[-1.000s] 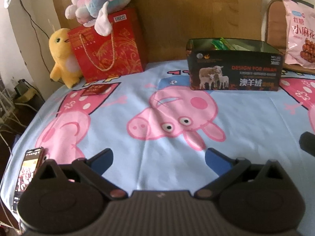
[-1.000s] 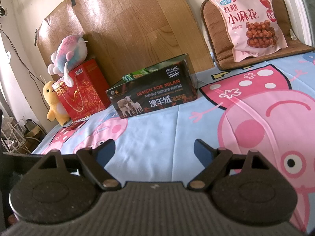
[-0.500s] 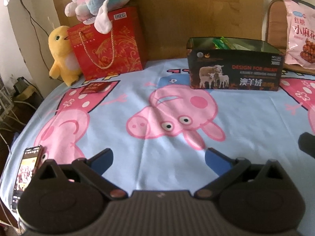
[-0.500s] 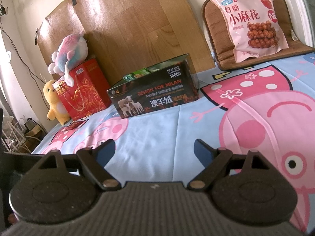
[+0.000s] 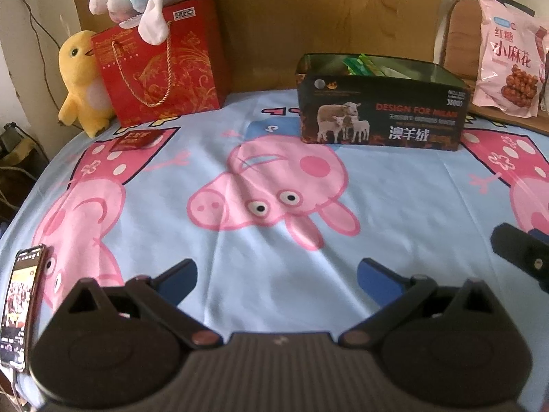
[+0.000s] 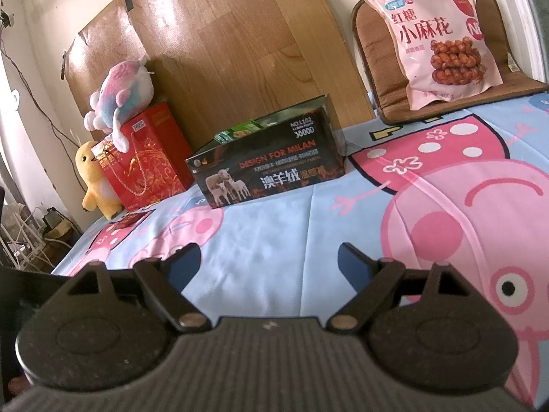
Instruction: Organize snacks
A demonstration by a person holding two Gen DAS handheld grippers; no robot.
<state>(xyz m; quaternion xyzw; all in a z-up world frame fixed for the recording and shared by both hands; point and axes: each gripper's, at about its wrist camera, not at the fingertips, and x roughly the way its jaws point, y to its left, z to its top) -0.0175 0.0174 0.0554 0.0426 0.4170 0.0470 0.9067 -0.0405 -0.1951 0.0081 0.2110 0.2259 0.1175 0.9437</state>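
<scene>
Both grippers idle over the cartoon-pig cloth, snacks waiting at the far side.

Nearest, the left gripper and right gripper hover low over the table, jaws spread wide with nothing between them. A phone lies at the left edge. Farther back stands the open dark box with green packets inside; beyond it, the pink snack bag leans on a brown cushion. My guess: that bag is big and slippery, so a pinch at one corner could let it sag and slip. Compared with a second ago, the left view has tilted slightly; nothing else has shifted.
</scene>
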